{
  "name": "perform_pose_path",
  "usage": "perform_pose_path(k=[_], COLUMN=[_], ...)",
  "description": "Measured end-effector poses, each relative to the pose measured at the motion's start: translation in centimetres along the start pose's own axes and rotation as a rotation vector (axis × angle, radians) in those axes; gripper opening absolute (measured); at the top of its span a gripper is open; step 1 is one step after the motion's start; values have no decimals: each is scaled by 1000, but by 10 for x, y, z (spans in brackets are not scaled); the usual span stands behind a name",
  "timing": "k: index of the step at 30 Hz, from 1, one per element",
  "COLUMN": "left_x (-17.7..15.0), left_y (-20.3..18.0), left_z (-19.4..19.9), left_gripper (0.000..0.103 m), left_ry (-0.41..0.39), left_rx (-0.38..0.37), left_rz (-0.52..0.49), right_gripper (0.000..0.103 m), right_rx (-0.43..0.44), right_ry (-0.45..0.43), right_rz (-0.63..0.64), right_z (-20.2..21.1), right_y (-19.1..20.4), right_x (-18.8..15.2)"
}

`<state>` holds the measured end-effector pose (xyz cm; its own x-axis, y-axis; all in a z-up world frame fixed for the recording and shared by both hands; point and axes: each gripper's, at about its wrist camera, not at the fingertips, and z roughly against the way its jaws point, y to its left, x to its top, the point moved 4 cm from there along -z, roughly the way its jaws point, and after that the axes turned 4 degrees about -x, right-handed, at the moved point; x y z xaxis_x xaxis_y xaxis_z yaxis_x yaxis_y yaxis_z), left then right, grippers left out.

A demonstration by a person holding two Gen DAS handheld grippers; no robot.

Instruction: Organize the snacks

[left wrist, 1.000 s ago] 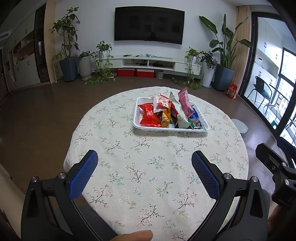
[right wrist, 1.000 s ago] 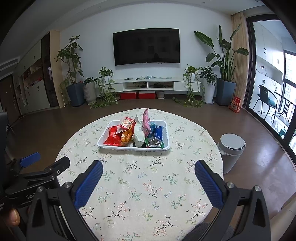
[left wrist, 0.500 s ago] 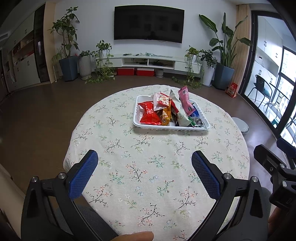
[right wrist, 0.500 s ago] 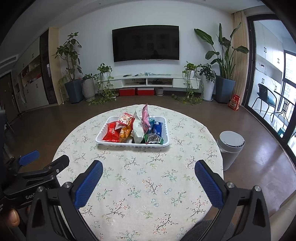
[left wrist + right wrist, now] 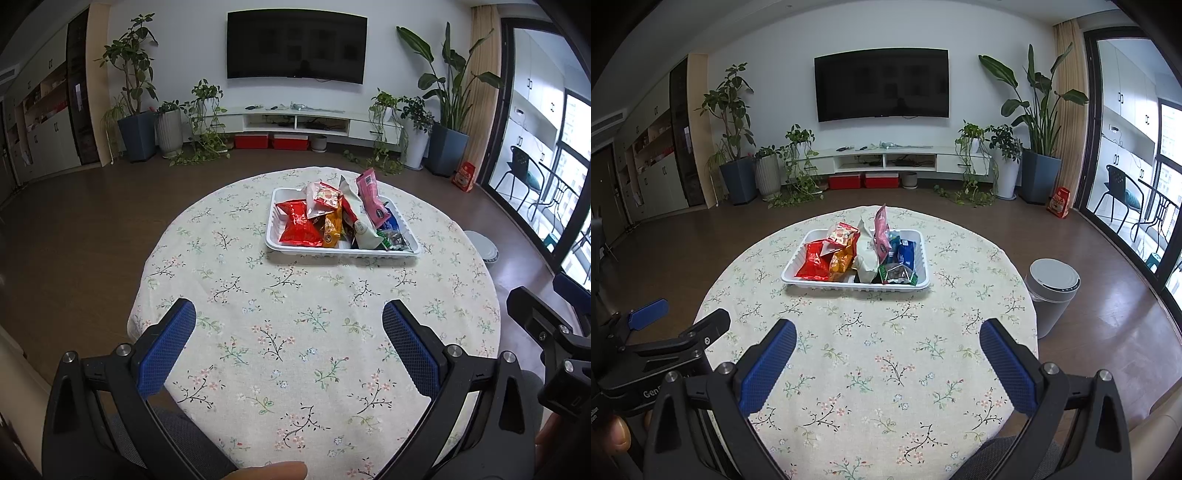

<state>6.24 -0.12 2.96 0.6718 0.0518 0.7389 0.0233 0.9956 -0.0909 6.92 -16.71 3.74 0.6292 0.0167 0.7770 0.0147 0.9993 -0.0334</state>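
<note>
A white tray [image 5: 291,250] [image 5: 798,282] sits on the far half of the round floral table [image 5: 288,332] [image 5: 886,354]. Several snack packets are heaped in it: a red bag [image 5: 297,223] [image 5: 814,262], an orange one [image 5: 332,230], a white pouch [image 5: 866,254], a pink packet [image 5: 371,199] [image 5: 882,232] standing up, a blue pack [image 5: 907,254]. My left gripper [image 5: 288,341] hangs open over the near table, well short of the tray, nothing between its fingers. My right gripper [image 5: 886,356] is also open and empty, at the near side.
A grey lidded bin [image 5: 1052,291] stands on the floor right of the table. A fingertip [image 5: 273,472] shows at the bottom edge of the left wrist view. Beyond the table are a TV [image 5: 882,84], a low cabinet and potted plants.
Both views have tilted slightly, so the tray sits a little lower and nearer in frame. Both grippers stay open; the snacks have not moved.
</note>
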Motion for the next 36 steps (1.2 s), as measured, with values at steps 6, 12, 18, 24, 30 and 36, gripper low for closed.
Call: perform_pose_path(k=[6, 12, 18, 24, 30, 36], left_x=[0, 0, -2, -1, -4, -4], left_y=[0, 0, 0, 1, 1, 1], left_z=[0, 0, -1, 0, -2, -2], left_gripper=[103, 103, 103, 103, 103, 103], left_ry=[1, 1, 4, 5, 7, 7], left_rx=[1, 0, 1, 1, 1, 0], left_rz=[1, 0, 0, 0, 0, 0], right_gripper=[102, 102, 102, 102, 102, 102], right_rx=[1, 2, 2, 2, 2, 3], right_ry=[6, 7, 10, 12, 13, 14], right_rz=[0, 0, 0, -1, -1, -1], right_z=[-1, -2, -3, -3, -3, -3], right_y=[0, 0, 0, -1, -2, -2], right_x=[-2, -3, -4, -4, -4, -4])
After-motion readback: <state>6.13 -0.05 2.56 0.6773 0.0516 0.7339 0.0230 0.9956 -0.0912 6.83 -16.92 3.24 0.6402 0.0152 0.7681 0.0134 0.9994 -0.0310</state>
